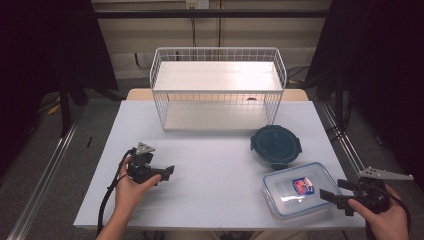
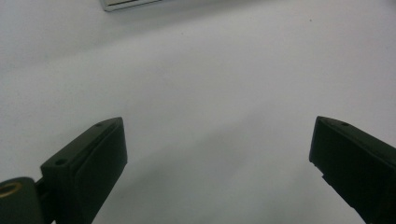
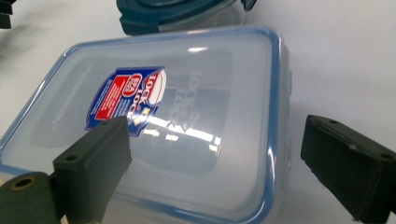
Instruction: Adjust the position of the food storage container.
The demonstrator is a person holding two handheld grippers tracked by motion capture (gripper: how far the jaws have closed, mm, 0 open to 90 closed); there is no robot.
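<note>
At lower right, the right gripper sits at the clear rectangular container, apparently touching its edge; the left gripper is at lower left.

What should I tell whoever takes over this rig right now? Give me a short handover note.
Left tool: open, holding nothing, over bare table.
Right tool: open, jaws aimed at the rectangular clear container with the blue-rimmed lid, not gripping it.
Round dark teal container sits just behind it, in front of the white wire rack.
Done: nothing lifted; both rack shelves look bare.
Left: probably grip the rectangular container and move it.
</note>
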